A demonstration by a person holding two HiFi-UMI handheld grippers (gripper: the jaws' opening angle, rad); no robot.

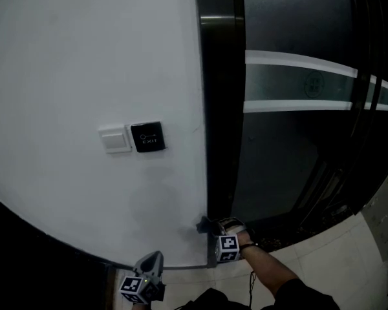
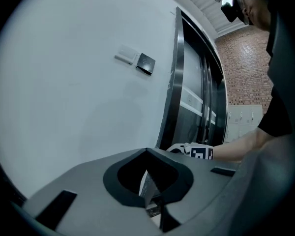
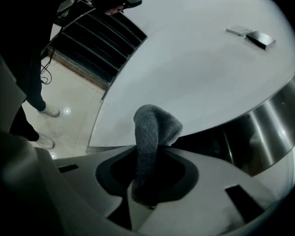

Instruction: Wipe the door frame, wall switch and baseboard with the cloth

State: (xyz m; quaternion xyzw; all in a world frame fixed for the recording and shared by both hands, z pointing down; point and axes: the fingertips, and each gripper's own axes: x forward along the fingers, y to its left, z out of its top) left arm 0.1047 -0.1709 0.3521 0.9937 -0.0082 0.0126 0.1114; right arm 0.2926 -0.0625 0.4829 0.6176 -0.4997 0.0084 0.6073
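Between right gripper [image 3: 146, 193] jaws, grey folded cloth [image 3: 152, 132]

The left grey plastic two-jaw gripper [image 2: 148, 186] is held low and close to the body, with its jaws pressed together and nothing between them. The right grey two-jaw gripper [image 1: 210, 225] is extended forward on a bare forearm [image 1: 269, 268], and its jaws are clamped on a folded grey knitted cloth [image 3: 152, 127].

Left tool [image 2: 150, 200], right tool [image 3: 145, 183] grey; marker cubes [image 1: 227, 247]; dark sleeve [image 2: 278, 117]
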